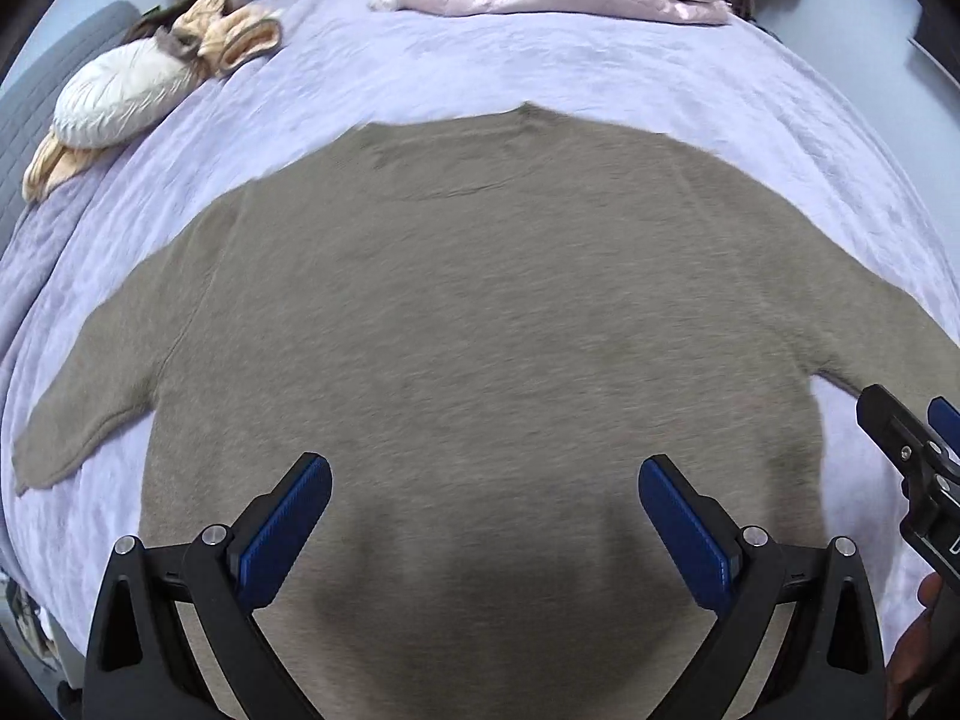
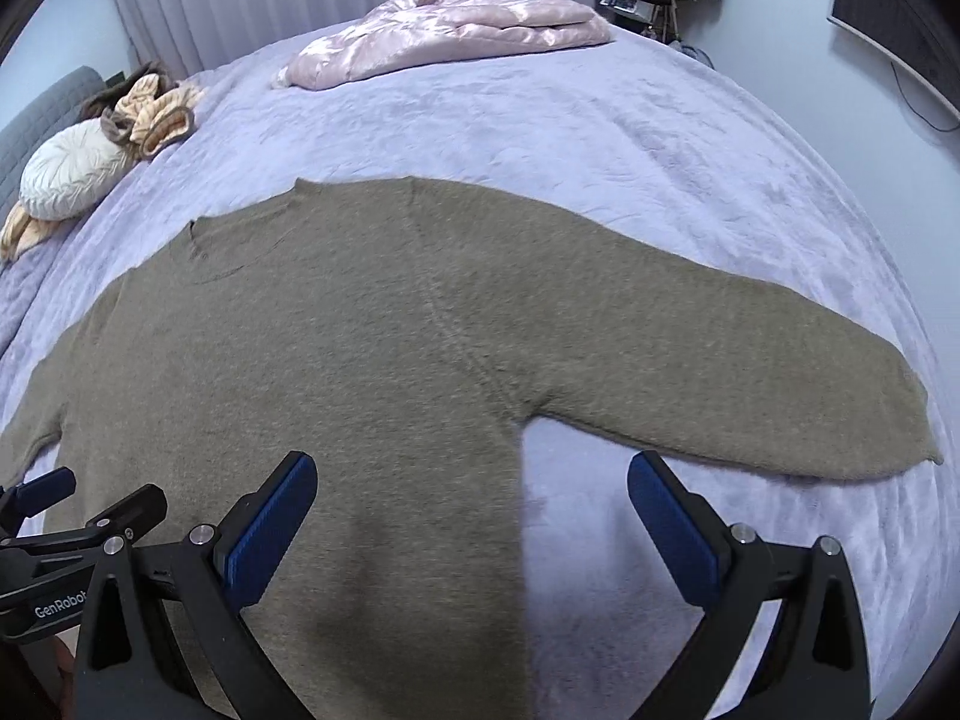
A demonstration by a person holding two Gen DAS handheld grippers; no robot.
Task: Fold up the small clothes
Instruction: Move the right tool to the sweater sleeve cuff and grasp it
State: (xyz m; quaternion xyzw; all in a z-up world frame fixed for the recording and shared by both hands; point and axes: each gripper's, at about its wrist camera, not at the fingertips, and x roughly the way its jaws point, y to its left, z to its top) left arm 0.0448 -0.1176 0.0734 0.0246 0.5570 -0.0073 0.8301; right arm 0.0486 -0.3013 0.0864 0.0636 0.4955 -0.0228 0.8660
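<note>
A taupe long-sleeved sweater [image 1: 480, 312] lies flat on the bed, collar at the far side and both sleeves spread out. My left gripper [image 1: 483, 474] hovers open above the sweater's lower body, nothing between its blue pads. My right gripper [image 2: 471, 471] is also open, straddling the sweater's [image 2: 336, 348] right side edge below the armpit, with the right sleeve [image 2: 750, 372] stretching off to the right. The right gripper [image 1: 912, 438] shows at the right edge of the left wrist view, and the left gripper [image 2: 54, 510] at the lower left of the right wrist view.
The lavender bedspread [image 2: 600, 138] covers the bed. A pink satin quilt [image 2: 444, 30] lies folded at the far side. A white round cushion [image 1: 120, 96] and a peach plush toy [image 1: 240, 30] rest at the far left by a grey headboard [image 1: 36, 96]. Curtains hang behind.
</note>
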